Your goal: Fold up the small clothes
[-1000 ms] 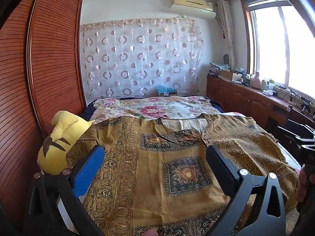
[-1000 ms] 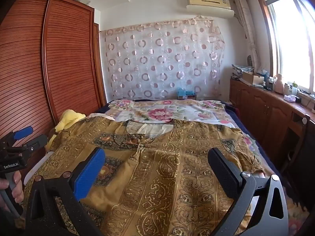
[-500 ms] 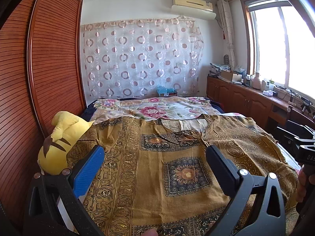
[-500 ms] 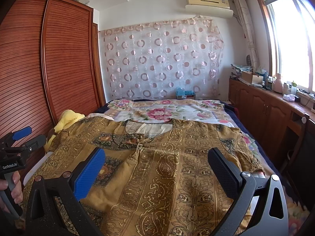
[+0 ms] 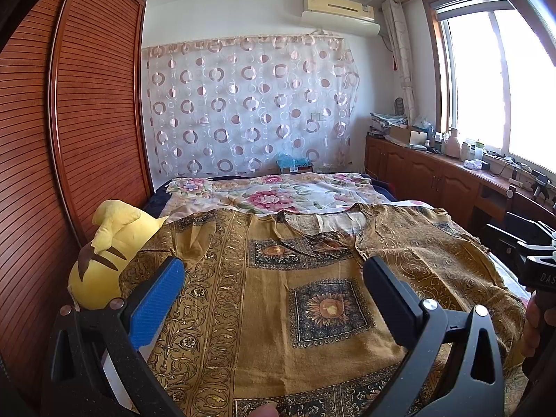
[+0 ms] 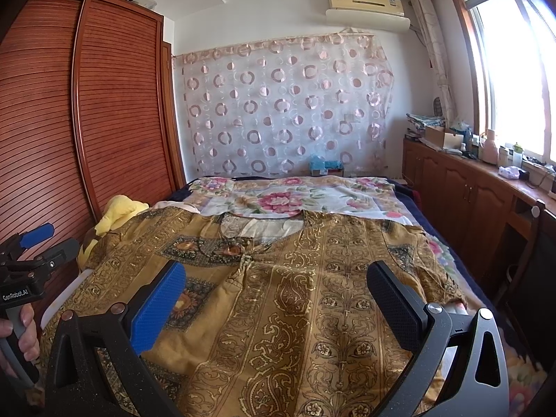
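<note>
This is a bedroom in a home. A bed [image 6: 410, 215] with a floral sheet [image 5: 278, 194] fills the middle, and a yellow plush toy [image 5: 111, 250] lies at its side. A tall wooden wardrobe [image 6: 104, 104] with slatted doors lines one wall. A sheer curtain [image 5: 243, 104] printed with circles hangs on the far wall under an air conditioner [image 5: 338, 14]. Low wooden cabinets [image 6: 469, 191] under a bright window [image 5: 504, 80] carry bottles, boxes and cables.
</note>
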`<state>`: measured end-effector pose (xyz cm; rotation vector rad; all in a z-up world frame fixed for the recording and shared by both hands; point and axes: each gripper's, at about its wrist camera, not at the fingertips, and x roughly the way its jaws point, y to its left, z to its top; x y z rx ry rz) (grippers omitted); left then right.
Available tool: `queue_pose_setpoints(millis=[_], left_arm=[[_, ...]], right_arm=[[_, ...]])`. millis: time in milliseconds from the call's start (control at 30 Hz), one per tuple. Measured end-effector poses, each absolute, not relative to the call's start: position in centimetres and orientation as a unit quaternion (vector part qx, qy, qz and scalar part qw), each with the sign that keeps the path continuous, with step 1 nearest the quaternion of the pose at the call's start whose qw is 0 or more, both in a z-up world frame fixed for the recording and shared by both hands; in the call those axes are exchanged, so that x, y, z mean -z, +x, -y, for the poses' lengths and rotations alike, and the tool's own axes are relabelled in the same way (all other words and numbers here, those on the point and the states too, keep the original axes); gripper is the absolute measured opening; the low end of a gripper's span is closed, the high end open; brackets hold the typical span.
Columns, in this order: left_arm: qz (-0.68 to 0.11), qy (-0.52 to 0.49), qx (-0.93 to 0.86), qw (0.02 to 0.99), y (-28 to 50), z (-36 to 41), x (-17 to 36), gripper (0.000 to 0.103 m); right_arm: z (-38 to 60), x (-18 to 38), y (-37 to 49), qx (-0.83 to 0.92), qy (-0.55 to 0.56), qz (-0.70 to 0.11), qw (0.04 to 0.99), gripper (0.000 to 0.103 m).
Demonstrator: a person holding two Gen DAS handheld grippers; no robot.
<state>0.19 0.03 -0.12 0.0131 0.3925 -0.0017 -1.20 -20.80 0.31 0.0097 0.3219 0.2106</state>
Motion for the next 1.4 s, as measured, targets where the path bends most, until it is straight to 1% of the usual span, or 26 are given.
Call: queue_pose_setpoints(millis=[367, 533, 1400], left_arm=[[-0.194, 0.007, 0.000, 0.981, 0.5, 0.3, -0.1, 0.103], [-0.195, 0.006, 0.000, 0.981, 0.1, 0.1, -1.0, 0.103], [-0.194, 0.008, 0.000, 0.981, -0.1, 0.1, -1.1, 0.103]], right_arm=[[20.7, -0.3, -1.2, -0.105, 0.005, -0.160, 0.981, 0.103], [20.7, -0.3, -1.2, -0.106, 0.006, -0.160, 0.981, 0.103], [20.5, -0.2, -1.2, -0.107, 0.006, -0.160, 0.981, 0.103]])
